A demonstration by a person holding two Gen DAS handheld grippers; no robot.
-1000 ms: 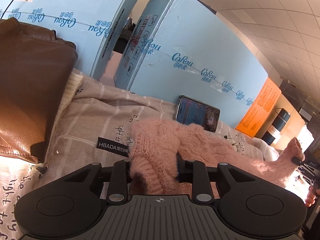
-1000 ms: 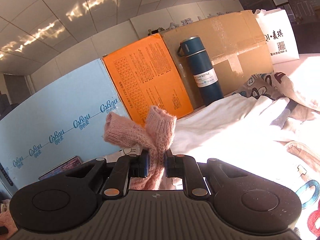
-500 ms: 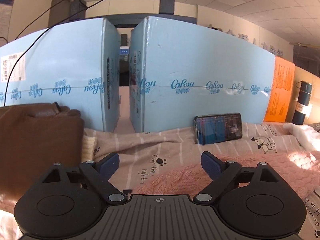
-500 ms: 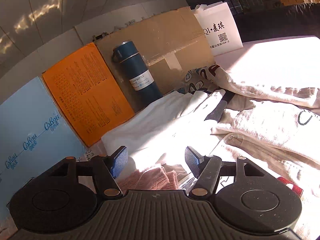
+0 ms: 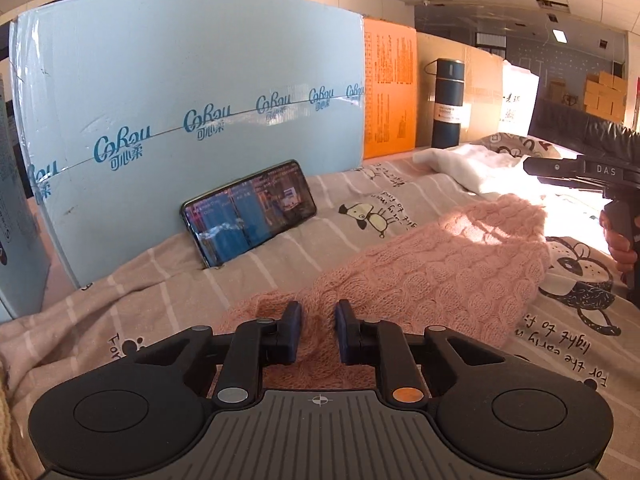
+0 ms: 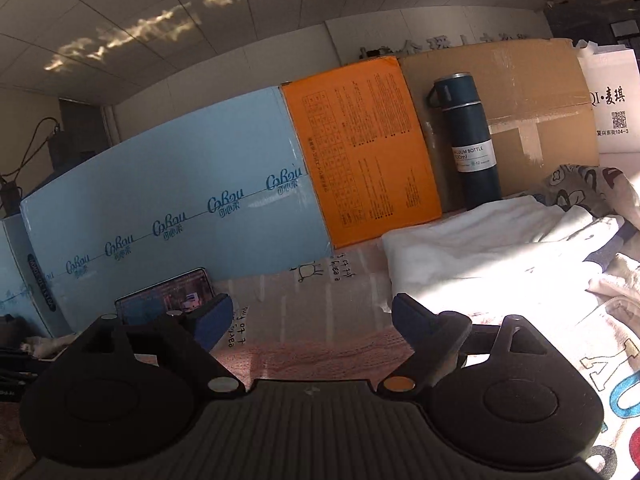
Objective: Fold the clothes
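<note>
A pink knitted sweater (image 5: 440, 264) lies flat on the patterned bedsheet (image 5: 360, 196). My left gripper (image 5: 318, 330) is shut on the sweater's near edge, with pink knit pinched between its fingers. My right gripper (image 6: 312, 320) is open and empty just above the sweater (image 6: 320, 354), whose pink edge shows under its fingers. The right gripper also shows at the right edge of the left wrist view (image 5: 580, 172), held in a hand.
A phone (image 5: 248, 216) leans against a light blue box (image 5: 192, 120) at the back. An orange box (image 6: 360, 152), a dark blue bottle (image 6: 468, 140) and a brown carton (image 6: 532, 108) stand behind. White and printed clothes (image 6: 500, 248) are piled at the right.
Both grippers let go of the sweater, which now lies flat. The left gripper then swung right and shut on its near edge. The right gripper stays open, lower over the sweater.
</note>
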